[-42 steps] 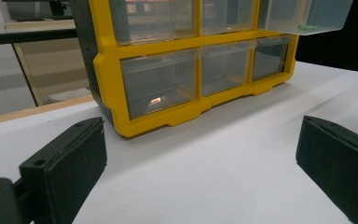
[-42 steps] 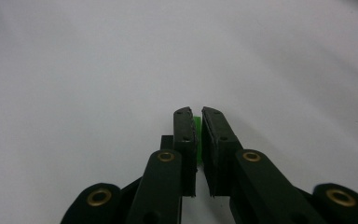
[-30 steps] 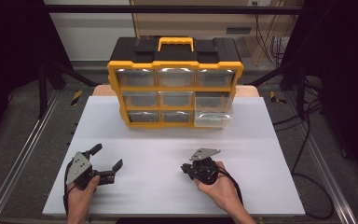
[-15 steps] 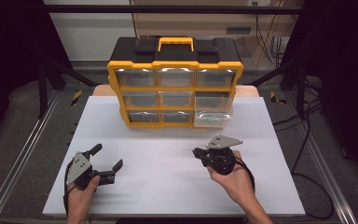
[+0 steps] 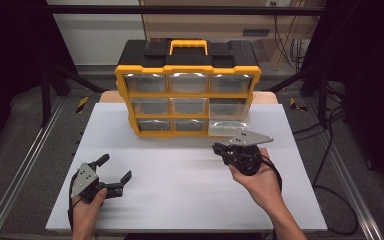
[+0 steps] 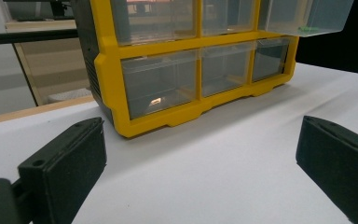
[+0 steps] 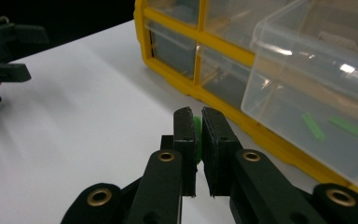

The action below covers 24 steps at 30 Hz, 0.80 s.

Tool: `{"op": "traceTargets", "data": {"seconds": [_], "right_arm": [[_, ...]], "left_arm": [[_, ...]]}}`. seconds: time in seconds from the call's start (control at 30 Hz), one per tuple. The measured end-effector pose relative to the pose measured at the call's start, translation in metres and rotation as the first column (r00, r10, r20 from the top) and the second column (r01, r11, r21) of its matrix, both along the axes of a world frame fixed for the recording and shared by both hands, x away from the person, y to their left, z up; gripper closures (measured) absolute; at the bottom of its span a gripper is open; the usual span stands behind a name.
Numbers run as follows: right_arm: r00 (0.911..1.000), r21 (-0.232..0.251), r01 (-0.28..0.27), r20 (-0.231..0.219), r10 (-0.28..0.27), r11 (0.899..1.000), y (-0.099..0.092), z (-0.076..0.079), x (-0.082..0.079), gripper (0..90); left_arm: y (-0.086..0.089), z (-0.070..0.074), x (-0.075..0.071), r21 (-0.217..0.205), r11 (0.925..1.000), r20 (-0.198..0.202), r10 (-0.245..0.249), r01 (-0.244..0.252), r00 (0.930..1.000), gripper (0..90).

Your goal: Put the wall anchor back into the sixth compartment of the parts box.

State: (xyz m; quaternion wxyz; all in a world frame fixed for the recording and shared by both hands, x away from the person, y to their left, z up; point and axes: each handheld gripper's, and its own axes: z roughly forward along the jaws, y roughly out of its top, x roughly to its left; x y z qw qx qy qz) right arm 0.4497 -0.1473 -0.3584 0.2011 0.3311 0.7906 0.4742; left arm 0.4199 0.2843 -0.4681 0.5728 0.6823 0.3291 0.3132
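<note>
Right gripper point(image 7: 197, 140) is pinching a small green piece point(image 7: 197, 135) between its nearly closed jaws, hovering above the white table point(image 5: 180, 200) just in front of the clear drawer point(image 7: 317, 98) that is sticking out of the bottom right corner of the yellow organizer point(image 5: 188, 95). More green pieces point(image 7: 313, 127) are lying inside that drawer. Left gripper point(image 5: 114, 176) is sitting well apart near the table's front left edge, its jaws spreading wide with nothing between them, facing the organizer's lower drawers in the left gripper view.
</note>
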Motion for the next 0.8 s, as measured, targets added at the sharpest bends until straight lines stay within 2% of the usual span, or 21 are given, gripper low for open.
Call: {"op": "traceTargets", "data": {"seconds": [0.1, 0.2, 0.5, 0.63, 0.8], "right_arm": [[1.0, 0.005, 0.004, 0.009, -0.004, 1.0, -0.001, 0.009, 0.002, 84.5], [1.0, 0.038, 0.0, 0.008, 0.0, 0.999, -0.002, 0.019, 0.004, 84.6], [0.9978, 0.04, 0.025, 0.06, -0.028, 0.999, -0.005, 0.05, 0.015, 84.6], [0.9974, 0.063, 0.035, 0.06, -0.039, 0.997, -0.007, 0.063, 0.022, 84.6], [0.9956, 0.061, 0.053, 0.074, -0.058, 0.997, -0.008, 0.077, 0.03, 84.6]], "left_arm": [[0.0, 0.0, 0.0, 0.0, 1.0, 0.0, 0.0, 0.0, 1.0, 1.3], [0.0, 0.0, 0.0, -0.001, 1.0, 0.001, -0.001, 0.001, 1.0, 1.3], [0.001, 0.0, 0.0, -0.003, 1.0, 0.001, 0.002, -0.002, 1.0, 1.3], [0.001, 0.0, 0.0, -0.003, 1.0, 0.001, 0.002, -0.002, 1.0, 1.3], [0.001, 0.0, 0.0, -0.003, 1.0, 0.001, 0.002, -0.002, 1.0, 1.3]]}}
